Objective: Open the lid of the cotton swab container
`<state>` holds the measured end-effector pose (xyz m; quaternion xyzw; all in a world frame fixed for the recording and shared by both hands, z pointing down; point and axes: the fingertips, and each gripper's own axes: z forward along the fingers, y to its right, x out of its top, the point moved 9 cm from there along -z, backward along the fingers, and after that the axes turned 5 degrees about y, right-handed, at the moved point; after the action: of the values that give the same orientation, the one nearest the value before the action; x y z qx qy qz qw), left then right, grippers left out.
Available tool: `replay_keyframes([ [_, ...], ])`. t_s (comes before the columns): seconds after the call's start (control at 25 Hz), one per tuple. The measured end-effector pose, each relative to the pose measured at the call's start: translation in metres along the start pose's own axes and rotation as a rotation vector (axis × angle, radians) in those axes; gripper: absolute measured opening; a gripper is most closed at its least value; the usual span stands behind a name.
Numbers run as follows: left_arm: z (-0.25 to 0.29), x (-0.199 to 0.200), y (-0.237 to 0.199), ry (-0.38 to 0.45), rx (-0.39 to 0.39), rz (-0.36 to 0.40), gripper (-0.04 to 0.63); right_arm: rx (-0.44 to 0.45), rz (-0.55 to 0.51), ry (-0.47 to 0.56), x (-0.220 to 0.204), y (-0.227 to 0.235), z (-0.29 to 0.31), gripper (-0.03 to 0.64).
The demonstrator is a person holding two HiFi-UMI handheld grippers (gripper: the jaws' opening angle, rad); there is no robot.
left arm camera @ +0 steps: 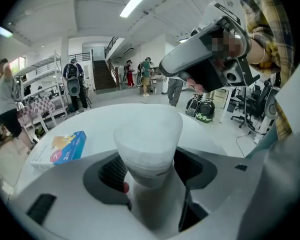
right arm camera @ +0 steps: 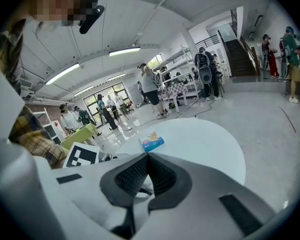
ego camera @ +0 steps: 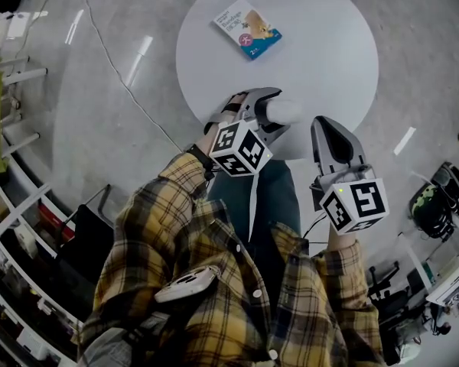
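Observation:
A white translucent round container [ego camera: 288, 111] [left arm camera: 147, 134] stands near the front edge of the white round table [ego camera: 321, 44]. It sits between the jaws of my left gripper [ego camera: 275, 117] [left arm camera: 151, 176], which is open; the ribbed pads [left arm camera: 112, 171] stand at either side with narrow gaps showing. My right gripper [ego camera: 327, 127] [right arm camera: 147, 159] is shut with nothing in it. It hovers to the right of the container, at the table's front edge.
A flat blue and white box [ego camera: 247, 27] [left arm camera: 60, 149] [right arm camera: 152, 143] lies at the far side of the table. A cable [ego camera: 118, 67] runs over the grey floor on the left. Racks stand at the left edge and bags at the right.

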<state>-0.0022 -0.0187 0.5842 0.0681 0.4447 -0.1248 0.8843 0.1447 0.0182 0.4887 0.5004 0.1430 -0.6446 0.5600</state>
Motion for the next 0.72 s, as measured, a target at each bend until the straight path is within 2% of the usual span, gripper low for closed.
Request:
replay_keyframes([
  [0.28,0.0001,-0.0011,0.0020,0.005,0.021,0.034,0.276,-0.011,0.012,0.002,-0.0026,0.0021,-0.0011,0.017],
  [0.72,-0.0011,0.0007,-0.0002,-0.008,-0.021,0.021,0.265,-0.024,0.018,-0.001,-0.0036,0.0013,-0.0051,0.017],
])
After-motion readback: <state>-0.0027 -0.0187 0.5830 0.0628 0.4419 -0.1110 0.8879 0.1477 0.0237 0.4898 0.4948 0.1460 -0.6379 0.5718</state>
